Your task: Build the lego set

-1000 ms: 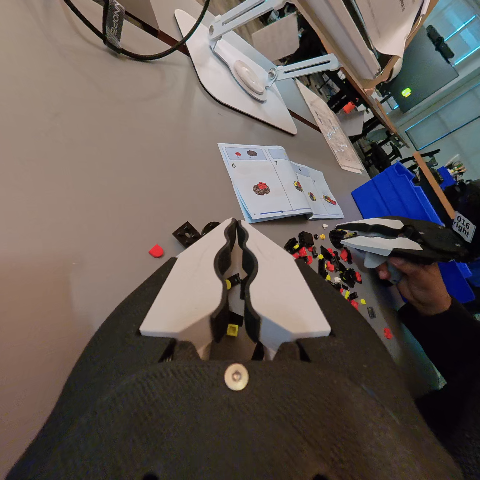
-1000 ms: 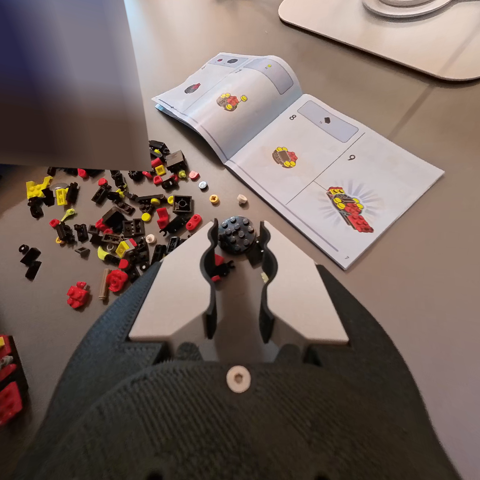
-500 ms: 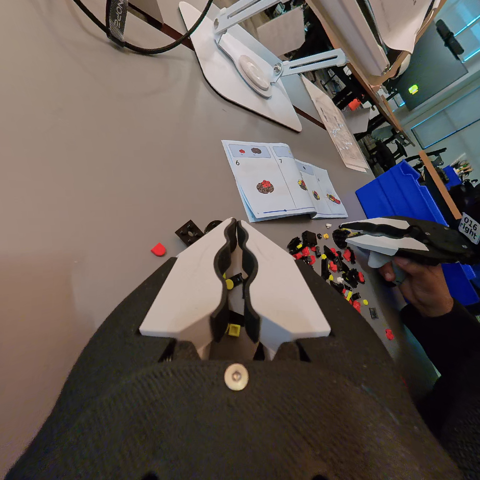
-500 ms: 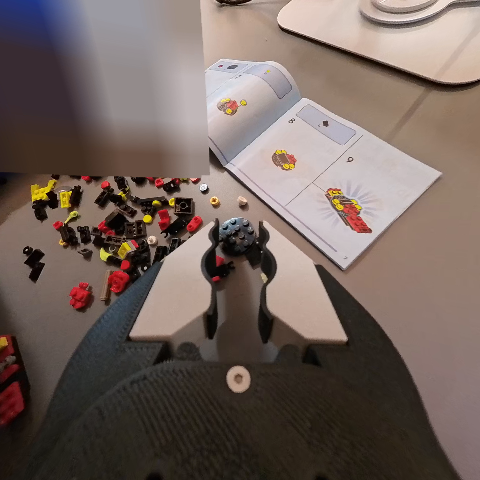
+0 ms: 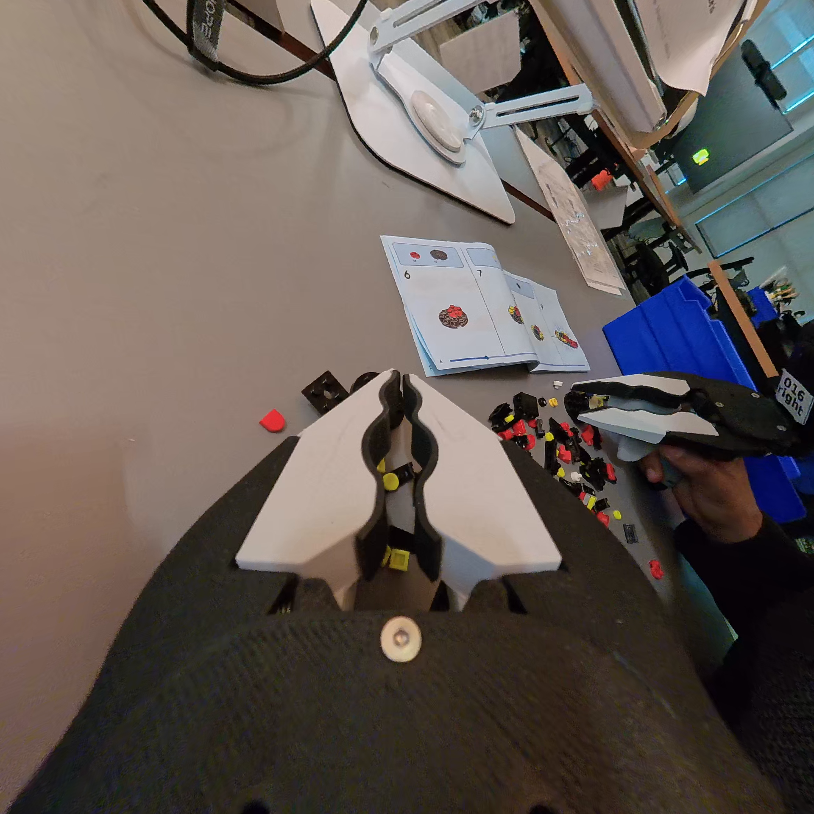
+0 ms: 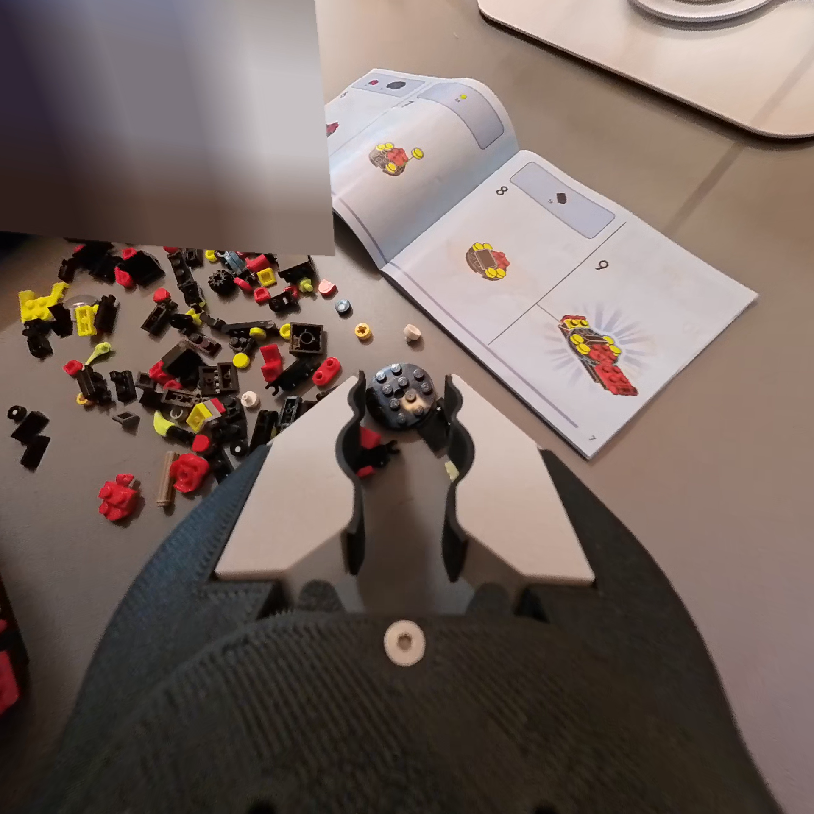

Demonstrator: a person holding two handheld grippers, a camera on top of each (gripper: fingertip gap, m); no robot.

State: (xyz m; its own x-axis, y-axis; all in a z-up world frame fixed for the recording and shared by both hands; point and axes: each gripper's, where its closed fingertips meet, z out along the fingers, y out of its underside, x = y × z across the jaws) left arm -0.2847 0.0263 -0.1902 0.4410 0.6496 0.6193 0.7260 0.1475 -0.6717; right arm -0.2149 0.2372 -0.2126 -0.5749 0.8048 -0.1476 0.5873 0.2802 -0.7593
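Observation:
My right gripper (image 6: 405, 390) is shut on a dark round studded plate (image 6: 403, 398) and holds it above the table; it also shows in the left wrist view (image 5: 572, 398), held by a hand. A pile of loose black, red and yellow bricks (image 6: 198, 361) lies just left of it, and also shows in the left wrist view (image 5: 559, 445). An open instruction booklet (image 6: 550, 264) lies to the right. My left gripper (image 5: 401, 381) is shut; small yellow and black pieces (image 5: 390, 480) show through the gaps between its fingers, and I cannot tell whether they are gripped.
A black square plate (image 5: 324, 391) and a red piece (image 5: 272, 420) lie apart, left of my left gripper. A white monitor-stand base (image 5: 418, 132) and a black cable (image 5: 246, 75) are at the back. A blue bin (image 5: 687, 343) stands at the right. Spacing between my two grippers at the tips: around 25 centimetres.
Almost nothing. Both grippers drifted slightly. The right one still holds the round plate and the left one stays shut.

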